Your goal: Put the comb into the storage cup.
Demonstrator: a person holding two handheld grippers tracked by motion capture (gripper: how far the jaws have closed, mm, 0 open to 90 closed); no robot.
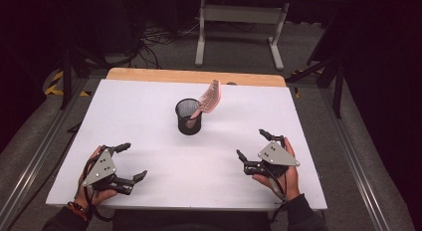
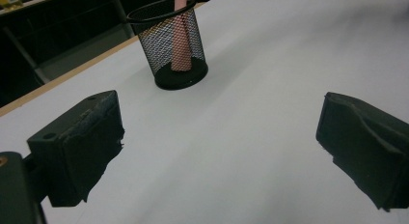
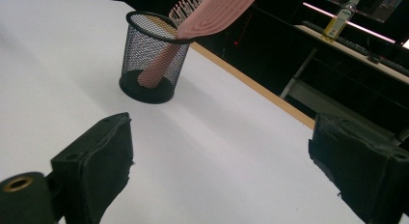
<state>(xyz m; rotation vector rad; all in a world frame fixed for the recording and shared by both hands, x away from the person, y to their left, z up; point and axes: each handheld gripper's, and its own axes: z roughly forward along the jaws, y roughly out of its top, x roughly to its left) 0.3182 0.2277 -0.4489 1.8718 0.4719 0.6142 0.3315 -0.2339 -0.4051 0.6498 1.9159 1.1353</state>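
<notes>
White table (image 1: 149,141) with wooden far edge, grey floor (image 1: 164,57), white desk frame (image 1: 239,14) behind

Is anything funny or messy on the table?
Nothing is spilled or broken. The one odd thing: a pink plastic hairbrush stands handle-down in the black wire-mesh pen cup, leaning over its rim with the bristled head sticking out high.

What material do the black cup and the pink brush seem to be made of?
Black cup: probably metal wire mesh, matte black; the brush handle shows through its fine grid. Pink brush: probably moulded plastic, smooth and matte, with ridged lines on its back.
</notes>
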